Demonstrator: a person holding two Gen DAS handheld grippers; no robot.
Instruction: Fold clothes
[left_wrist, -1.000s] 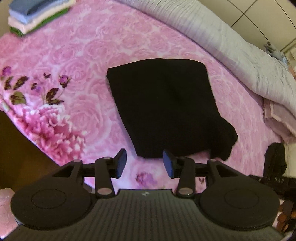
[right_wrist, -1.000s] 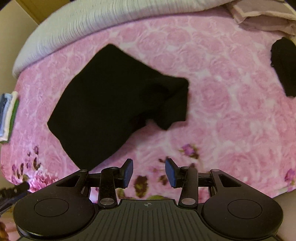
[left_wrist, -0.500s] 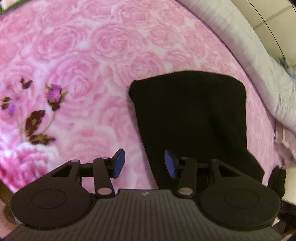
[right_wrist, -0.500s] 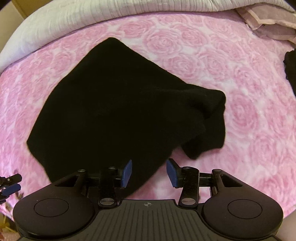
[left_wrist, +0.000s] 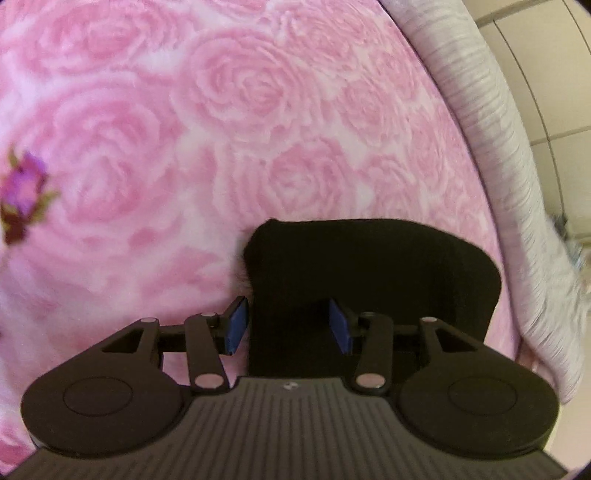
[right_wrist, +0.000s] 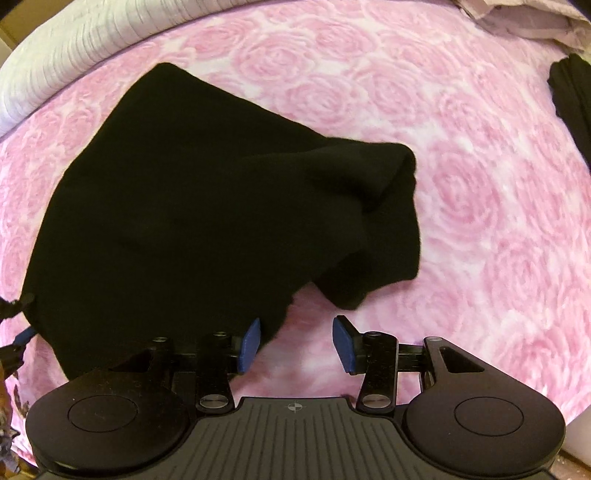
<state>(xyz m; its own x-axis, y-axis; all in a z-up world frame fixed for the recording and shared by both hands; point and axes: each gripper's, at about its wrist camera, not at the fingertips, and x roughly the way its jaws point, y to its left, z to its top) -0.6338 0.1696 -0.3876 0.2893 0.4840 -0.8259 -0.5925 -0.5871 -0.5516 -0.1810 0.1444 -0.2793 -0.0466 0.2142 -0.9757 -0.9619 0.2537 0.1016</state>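
Step in hand looks like the grab before a fold: both grippers are down at the near edge of the soft black knit garment (right_wrist: 192, 206), which lies partly folded on the pink rose-print blanket (right_wrist: 480, 229), w/ a bunched sleeve-like lump sticking out on its right side.

Left gripper (left_wrist: 288, 325): blue pads spread wide, the garment's near left corner sitting between them, nothing pinched yet. Right gripper (right_wrist: 295, 345): also spread, its left pad at the garment's ragged near edge, its right pad over bare blanket; no grip either.

Next move, prob: close both on the near hem, lift and carry it toward the far edge by the grey ribbed quilt (right_wrist: 74, 44). Calls for getting the pads under all layers, esp. on the right, where the edge is uneven and the lump may drag.

Hard to tell: black on black hides layer count and seams; garment type unclear. Left view shows only a corner of it, the rest cut off behind the gripper body. Another dark cloth item (right_wrist: 572, 96) is cropped at the right frame edge; can't ID it
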